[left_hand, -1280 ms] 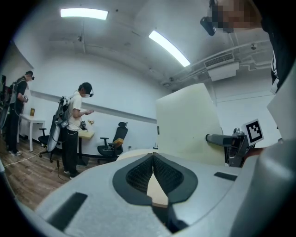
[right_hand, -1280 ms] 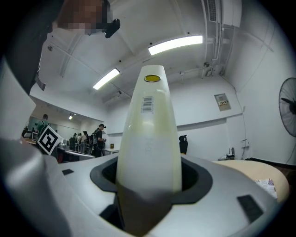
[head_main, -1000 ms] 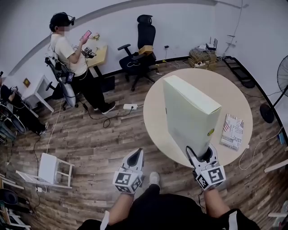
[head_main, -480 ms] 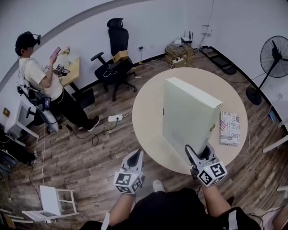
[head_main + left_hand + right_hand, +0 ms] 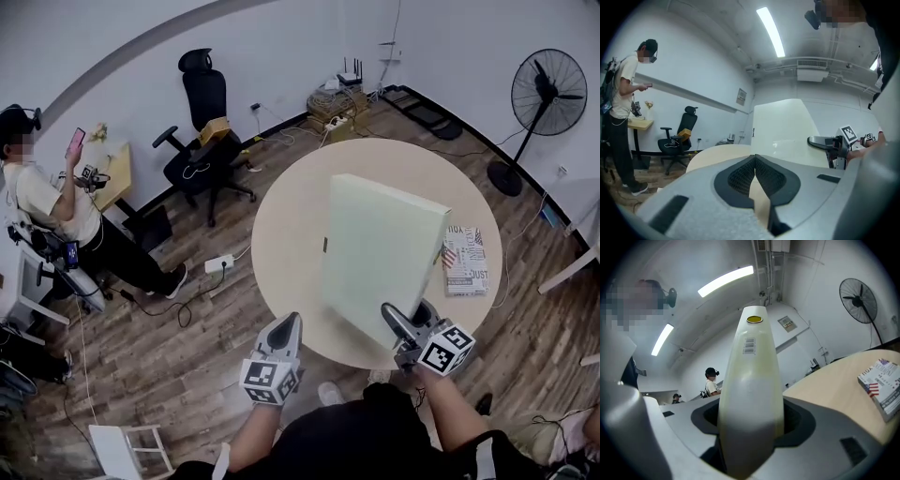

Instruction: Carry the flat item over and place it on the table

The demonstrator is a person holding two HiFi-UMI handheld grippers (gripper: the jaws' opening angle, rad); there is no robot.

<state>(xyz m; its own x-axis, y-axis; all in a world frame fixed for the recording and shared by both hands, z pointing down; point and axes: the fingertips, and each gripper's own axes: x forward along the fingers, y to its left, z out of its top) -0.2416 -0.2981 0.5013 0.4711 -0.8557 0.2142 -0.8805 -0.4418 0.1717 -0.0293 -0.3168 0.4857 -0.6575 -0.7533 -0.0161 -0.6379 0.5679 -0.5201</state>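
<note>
My right gripper (image 5: 412, 322) clamps the near edge of the flat cream box (image 5: 380, 244), which rises from it over the round table (image 5: 286, 234); my left gripper (image 5: 285, 328) is closed, empty.

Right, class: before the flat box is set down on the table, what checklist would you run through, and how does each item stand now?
1. Grip: the right gripper has its jaws clamped on the flat box at its near edge: ok.
2. The left gripper is shut, empty and apart from the box: ok.
3. Box shows over the round table: ok.
4. Bare tabletop left of the printed packet for landing: ok.
5. Height of box above tabletop: cannot tell.
</note>
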